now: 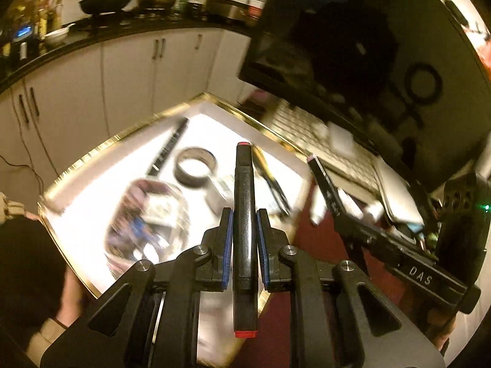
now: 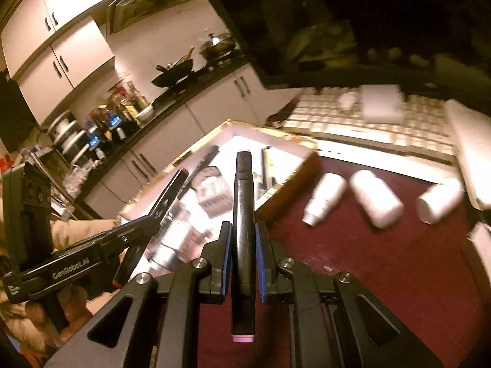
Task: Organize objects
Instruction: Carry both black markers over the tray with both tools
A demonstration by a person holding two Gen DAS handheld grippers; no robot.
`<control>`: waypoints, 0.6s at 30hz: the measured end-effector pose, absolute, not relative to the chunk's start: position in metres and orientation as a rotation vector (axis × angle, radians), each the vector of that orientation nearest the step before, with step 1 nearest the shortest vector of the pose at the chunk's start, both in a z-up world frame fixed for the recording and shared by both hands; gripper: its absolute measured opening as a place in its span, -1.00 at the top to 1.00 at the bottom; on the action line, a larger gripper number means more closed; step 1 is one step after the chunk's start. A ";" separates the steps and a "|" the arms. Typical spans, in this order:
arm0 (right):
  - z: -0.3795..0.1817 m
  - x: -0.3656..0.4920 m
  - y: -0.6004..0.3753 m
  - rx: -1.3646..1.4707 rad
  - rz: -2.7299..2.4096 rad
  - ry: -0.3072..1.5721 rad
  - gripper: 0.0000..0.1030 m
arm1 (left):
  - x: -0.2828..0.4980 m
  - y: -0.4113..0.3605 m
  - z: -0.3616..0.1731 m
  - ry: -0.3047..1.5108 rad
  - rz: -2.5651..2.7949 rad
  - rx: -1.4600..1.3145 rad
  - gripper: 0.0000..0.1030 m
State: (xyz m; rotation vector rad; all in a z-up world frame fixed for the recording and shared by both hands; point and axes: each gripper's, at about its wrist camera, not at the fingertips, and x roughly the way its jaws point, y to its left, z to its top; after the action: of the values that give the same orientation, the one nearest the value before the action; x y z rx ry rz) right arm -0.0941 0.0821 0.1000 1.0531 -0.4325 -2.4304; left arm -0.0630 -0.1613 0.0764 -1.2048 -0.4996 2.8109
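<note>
I count two markers (image 1: 244, 214) (image 2: 243, 230), three white bottles (image 2: 325, 197) (image 2: 376, 197) (image 2: 440, 201), one tape roll (image 1: 195, 167), one tray (image 1: 92, 153).

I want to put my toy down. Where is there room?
The dark red tabletop is bare in front of the three white plastic bottles. The gold-rimmed white tray is crowded with a tape roll, pens and packets.
</note>
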 end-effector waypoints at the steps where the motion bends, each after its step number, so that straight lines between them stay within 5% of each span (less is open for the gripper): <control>1: 0.099 -0.104 0.075 1.067 -2.408 -0.447 0.75 | -0.068 -0.167 0.076 -0.510 2.813 -1.219 0.73; 18: 0.063 -0.194 0.037 1.133 -2.390 -0.537 0.75 | -0.172 -0.230 0.039 -0.461 2.822 -1.519 0.73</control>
State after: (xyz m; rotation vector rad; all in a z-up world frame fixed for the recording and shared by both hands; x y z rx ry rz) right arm -0.1945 0.0367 0.0628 1.1334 -0.5370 -2.3902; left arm -0.1718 -0.2303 0.0389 -1.5193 -0.4612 2.8223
